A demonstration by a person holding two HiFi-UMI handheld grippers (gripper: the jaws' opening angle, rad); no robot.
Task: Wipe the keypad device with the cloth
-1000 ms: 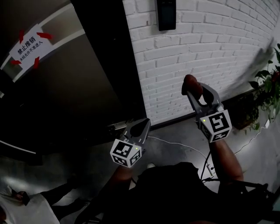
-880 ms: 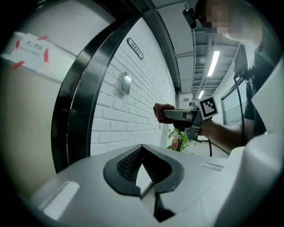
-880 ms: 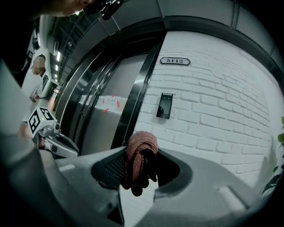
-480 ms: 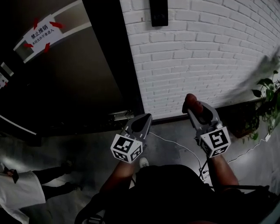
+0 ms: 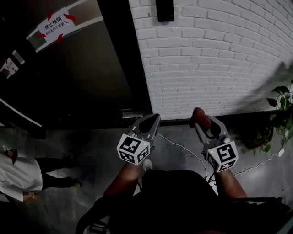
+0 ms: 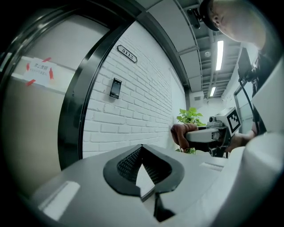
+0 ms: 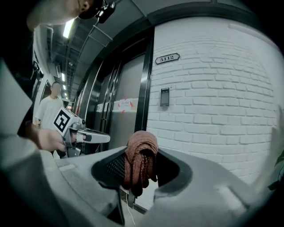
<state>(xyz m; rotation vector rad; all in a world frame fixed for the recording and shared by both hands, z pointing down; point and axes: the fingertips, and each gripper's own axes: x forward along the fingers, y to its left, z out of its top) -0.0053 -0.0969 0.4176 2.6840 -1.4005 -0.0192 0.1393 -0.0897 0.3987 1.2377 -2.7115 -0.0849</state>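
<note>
The black keypad device [image 5: 165,10] hangs on the white brick wall, high in the head view; it also shows small in the left gripper view [image 6: 115,88] and the right gripper view [image 7: 165,96]. My right gripper [image 5: 203,121] is shut on a bunched reddish-brown cloth [image 5: 200,117], well below the keypad and apart from the wall. The cloth [image 7: 141,158] fills the gap between its jaws [image 7: 141,153]. My left gripper [image 5: 152,119] is held level beside it, shut with nothing in it [image 6: 142,148].
A black door frame [image 5: 130,59] borders the wall on the left, with a dark door carrying a white sign [image 5: 56,23]. A potted plant [image 5: 284,109] stands at the right. A white cable [image 5: 183,151] lies on the floor. A person in white [image 5: 20,171] stands at the left.
Both grippers have sunk lower in the head view, further below the keypad, with the cloth still held in the right one. The view has shifted so that more floor shows.
</note>
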